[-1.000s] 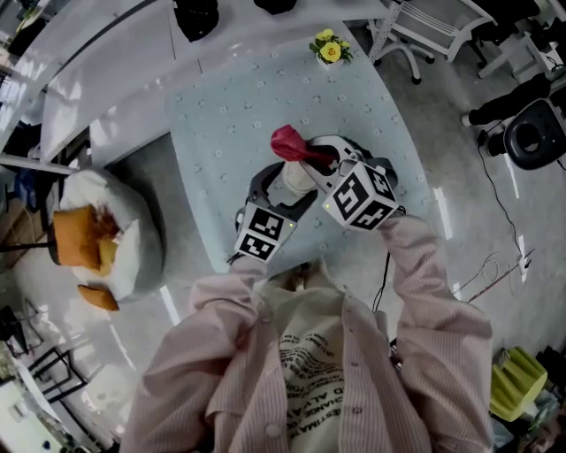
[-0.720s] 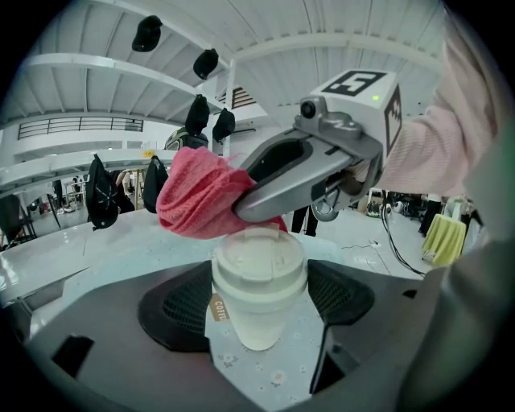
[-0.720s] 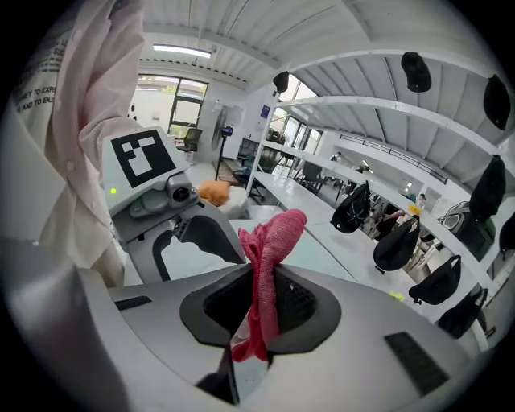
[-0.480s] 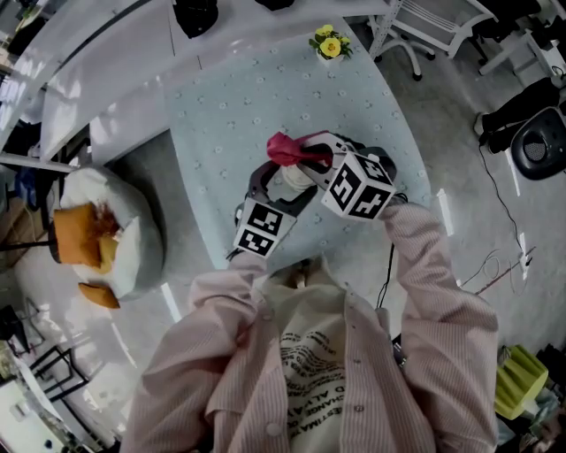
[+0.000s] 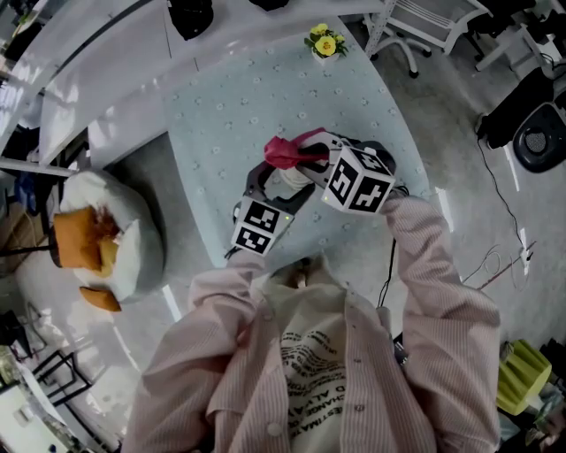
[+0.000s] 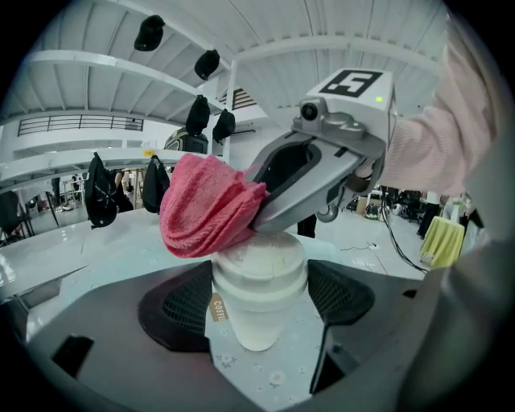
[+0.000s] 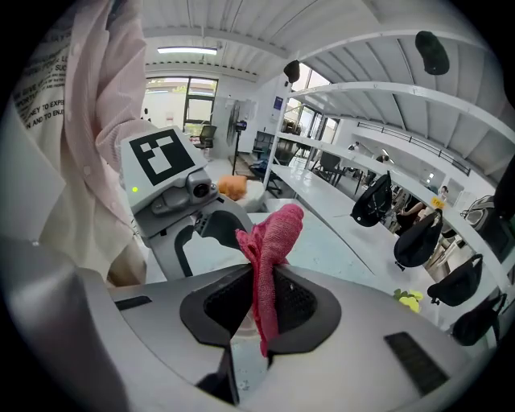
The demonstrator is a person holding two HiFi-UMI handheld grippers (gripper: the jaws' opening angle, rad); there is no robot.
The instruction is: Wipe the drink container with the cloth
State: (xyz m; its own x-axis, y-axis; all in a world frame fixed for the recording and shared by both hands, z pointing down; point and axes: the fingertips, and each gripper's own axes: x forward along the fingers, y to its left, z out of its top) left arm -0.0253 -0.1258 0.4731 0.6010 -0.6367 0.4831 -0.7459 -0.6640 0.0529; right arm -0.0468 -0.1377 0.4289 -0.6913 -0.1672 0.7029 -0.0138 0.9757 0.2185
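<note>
A white lidded coffee cup point(image 6: 257, 298) stands on the pale flowered table point(image 5: 239, 115), with my left gripper point(image 6: 259, 299) shut on its body. It shows only partly in the head view, as a white cup point(image 5: 287, 183) between both grippers. My right gripper point(image 7: 259, 310) is shut on a red cloth point(image 7: 267, 257) and reaches in from the right. The red cloth point(image 6: 209, 205) rests bunched on the cup's lid, also seen as a red cloth point(image 5: 285, 150) from above. The left gripper point(image 5: 281, 190) sits just below the right gripper point(image 5: 311, 157) in the head view.
A small yellow flower pot point(image 5: 324, 43) stands at the table's far edge. A white beanbag with orange cushions point(image 5: 88, 243) lies on the floor to the left. Office chairs point(image 5: 424, 26) and cables point(image 5: 504, 221) are at the right.
The right gripper and cloth have shifted slightly up and left over the cup's lid. The left gripper stays shut on the cup.
</note>
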